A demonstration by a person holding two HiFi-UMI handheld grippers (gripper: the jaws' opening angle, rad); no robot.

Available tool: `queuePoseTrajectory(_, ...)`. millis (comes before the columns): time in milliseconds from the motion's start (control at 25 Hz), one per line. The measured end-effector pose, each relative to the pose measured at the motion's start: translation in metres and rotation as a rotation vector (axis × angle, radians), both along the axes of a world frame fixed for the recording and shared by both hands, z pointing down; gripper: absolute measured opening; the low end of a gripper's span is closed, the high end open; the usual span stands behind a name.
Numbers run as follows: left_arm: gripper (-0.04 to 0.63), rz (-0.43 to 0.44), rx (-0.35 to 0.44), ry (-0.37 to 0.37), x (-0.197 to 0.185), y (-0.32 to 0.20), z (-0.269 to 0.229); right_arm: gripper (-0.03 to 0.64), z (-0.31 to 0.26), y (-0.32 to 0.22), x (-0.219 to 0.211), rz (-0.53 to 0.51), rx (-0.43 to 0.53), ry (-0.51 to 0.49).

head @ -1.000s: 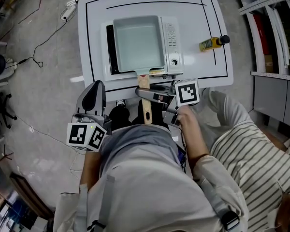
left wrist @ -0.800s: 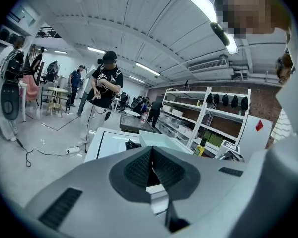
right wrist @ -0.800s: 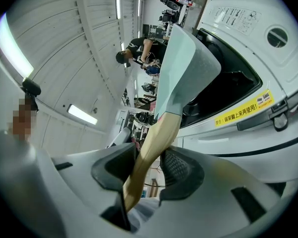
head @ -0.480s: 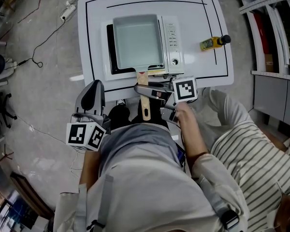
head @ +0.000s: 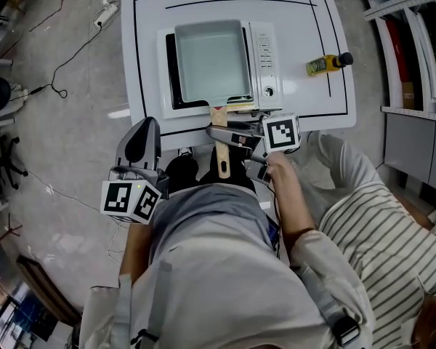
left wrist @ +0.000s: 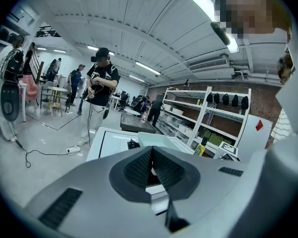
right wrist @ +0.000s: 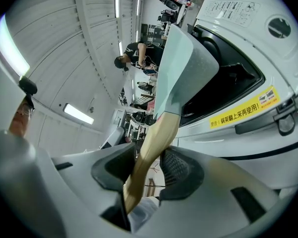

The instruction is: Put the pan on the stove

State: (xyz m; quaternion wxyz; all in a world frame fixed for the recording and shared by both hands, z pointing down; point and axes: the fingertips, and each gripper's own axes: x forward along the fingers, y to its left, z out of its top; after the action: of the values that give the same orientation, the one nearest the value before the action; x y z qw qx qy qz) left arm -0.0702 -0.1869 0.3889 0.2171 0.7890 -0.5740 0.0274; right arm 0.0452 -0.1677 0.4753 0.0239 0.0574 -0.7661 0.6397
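A square pale-green pan [head: 209, 58] with a wooden handle [head: 219, 155] lies over the white tabletop stove [head: 265, 57] on the white table [head: 145, 49]. The handle sticks out past the table's near edge toward me. My right gripper [head: 216, 133] reaches in from the right and is shut on that handle. The right gripper view shows the handle [right wrist: 156, 138] running between the pads of that gripper [right wrist: 148, 170], and the pan [right wrist: 181, 68] above the stove's dark burner recess [right wrist: 223, 78]. My left gripper [head: 145, 131] hangs left of the handle, off the table, shut and empty [left wrist: 151, 170].
A yellow bottle with a black cap [head: 327, 64] lies on the table right of the stove. Cables [head: 65, 49] trail over the floor to the left. Shelving [head: 414, 64] stands to the right. In the left gripper view, people stand [left wrist: 100, 90] behind the table.
The pan has slid slightly away from me, farther over the stove, with the right gripper holding its handle. The left gripper has stayed where it was.
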Motion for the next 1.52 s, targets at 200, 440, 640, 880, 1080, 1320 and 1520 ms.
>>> queuePoseTrajectory(200,0.008,0.006,0.008,0.004,0.000,0.000,0.000,0.155,0.000,0.000,-0.002,-0.006,0.008,-0.005)
queuePoseTrajectory(440,0.008,0.006,-0.007,0.009,0.000,0.001,0.000,0.153,-0.006,-0.003,-0.005,0.003,0.003,-0.030)
queuePoseTrajectory(640,0.008,0.004,0.001,0.016,0.000,0.001,0.001,0.153,-0.005,-0.005,-0.006,0.014,-0.003,-0.038)
queuePoseTrajectory(880,0.008,0.005,-0.001,0.031,0.001,0.003,0.003,0.154,-0.004,-0.008,-0.005,0.038,-0.022,-0.064)
queuePoseTrajectory(1080,0.008,0.016,-0.013,0.028,0.006,0.005,0.002,0.158,-0.005,-0.007,-0.005,0.039,-0.008,-0.059)
queuePoseTrajectory(1320,0.008,0.031,0.003,0.039,0.008,0.006,0.001,0.186,-0.002,-0.008,0.000,0.055,0.002,-0.027)
queuePoseTrajectory(1520,0.008,0.040,0.006,0.044,0.009,0.008,0.000,0.187,0.000,-0.010,0.013,0.108,-0.005,-0.022)
